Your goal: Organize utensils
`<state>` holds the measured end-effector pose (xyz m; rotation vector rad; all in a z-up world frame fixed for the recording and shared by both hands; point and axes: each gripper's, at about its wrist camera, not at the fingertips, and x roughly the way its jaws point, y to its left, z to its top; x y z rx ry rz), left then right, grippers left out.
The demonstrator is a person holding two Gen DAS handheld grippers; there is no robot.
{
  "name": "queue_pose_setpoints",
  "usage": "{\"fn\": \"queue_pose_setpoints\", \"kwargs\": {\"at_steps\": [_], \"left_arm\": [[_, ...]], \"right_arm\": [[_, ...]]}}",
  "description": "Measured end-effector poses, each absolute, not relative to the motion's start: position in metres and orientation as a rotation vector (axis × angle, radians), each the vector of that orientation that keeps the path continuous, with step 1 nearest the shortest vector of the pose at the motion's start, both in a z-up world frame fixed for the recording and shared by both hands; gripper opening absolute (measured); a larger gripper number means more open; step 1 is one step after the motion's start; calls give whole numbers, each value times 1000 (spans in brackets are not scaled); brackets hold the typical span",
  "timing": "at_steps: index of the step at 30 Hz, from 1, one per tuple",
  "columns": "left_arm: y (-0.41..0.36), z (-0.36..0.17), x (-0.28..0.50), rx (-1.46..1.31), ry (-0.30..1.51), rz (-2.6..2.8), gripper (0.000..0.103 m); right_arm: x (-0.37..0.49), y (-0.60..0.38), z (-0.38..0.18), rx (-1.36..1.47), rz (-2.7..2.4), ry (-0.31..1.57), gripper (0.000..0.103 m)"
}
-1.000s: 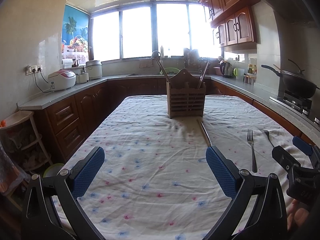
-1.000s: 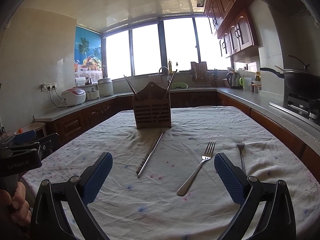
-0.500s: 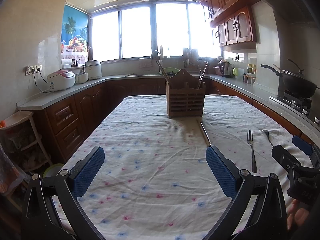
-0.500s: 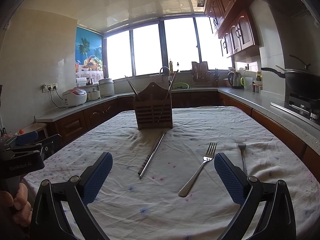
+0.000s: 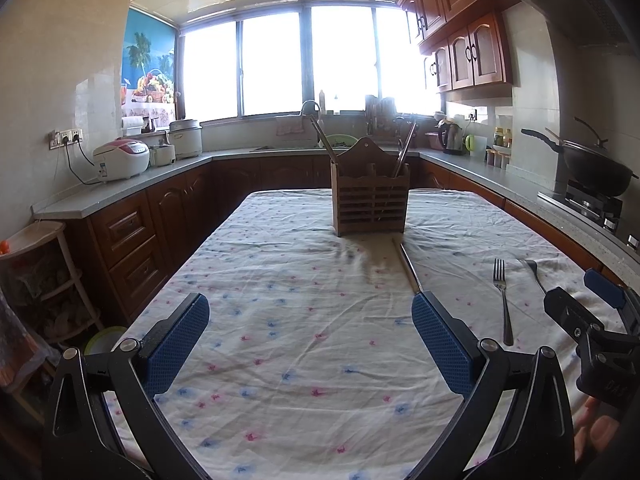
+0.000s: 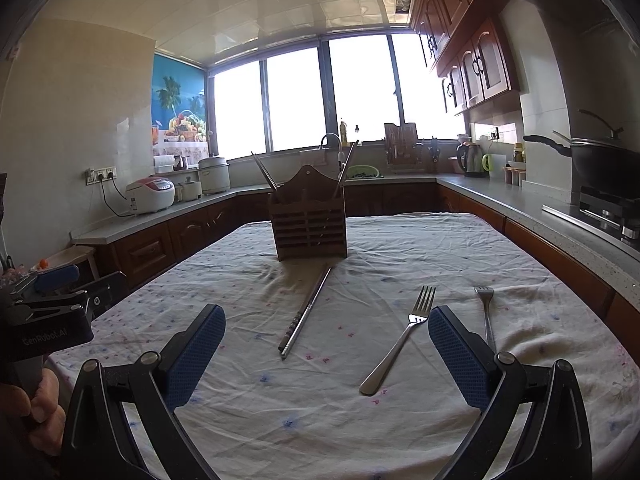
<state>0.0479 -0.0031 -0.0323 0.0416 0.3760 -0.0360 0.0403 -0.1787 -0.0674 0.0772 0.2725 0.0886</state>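
A wooden slatted utensil holder stands upright mid-table with a few chopsticks sticking out; it also shows in the left wrist view. A pair of metal chopsticks lies in front of it. One fork lies between my right gripper's fingers, a second fork lies further right. In the left wrist view the chopsticks and both forks lie to the right. My left gripper is open and empty. My right gripper is open and empty, above the near table.
The table wears a white flowered cloth. Brown cabinets and grey counters surround it, with rice cookers at left and a wok on a stove at right. A small shelf stand sits by the table's left side.
Both grippers have hardly moved; the right view has shifted slightly. Nothing was picked up or released.
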Motion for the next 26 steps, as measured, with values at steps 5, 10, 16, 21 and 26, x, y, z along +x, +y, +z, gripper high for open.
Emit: {"fn": "queue_pose_setpoints", "kwargs": {"at_steps": [5,10,16,21,26], "left_arm": [[-4,-32,48,43,377,-35,103],[-3,-34,51,36,383,-31,103],[0,-32,55,18,391,-25,103],[1,-31,61,7,395,-33,103],[0,-32,65,6,401,-36,103]], "right_arm": [[43,-176,-65,75,94,275,103],[44,-175,-64,76,101,276,103],[48,-176,-65,75,103,290,103],[55,-176,-64,78,106,311,103],[60,-174,-64,83,116,332,103]]}}
